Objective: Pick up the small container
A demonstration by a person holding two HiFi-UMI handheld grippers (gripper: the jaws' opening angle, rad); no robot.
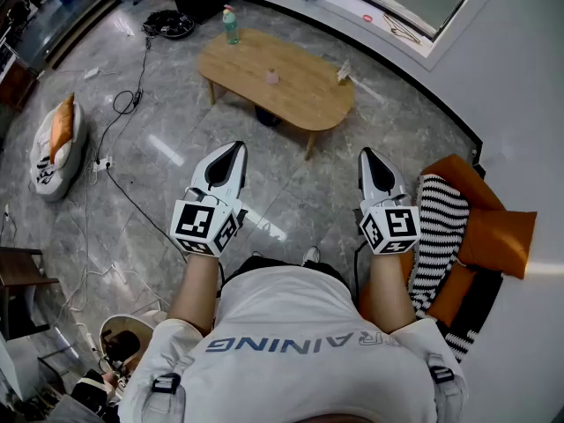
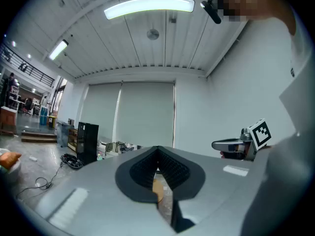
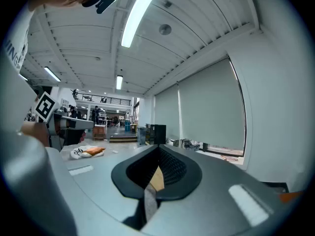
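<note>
Small container [image 1: 271, 77], pink, stands on the wooden surface [image 1: 304, 104] well ahead of you, so step closer first, then part your right gripper [image 1: 370, 157], closed and empty like the left gripper [image 1: 234, 150], before reaching.

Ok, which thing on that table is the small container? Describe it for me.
Find the oval wooden coffee table in the upper middle of the head view. Near its middle stands the small container, pink and squat. It is far shorter than the green bottle at the left end and sits apart from the pale object on the right edge.
</note>
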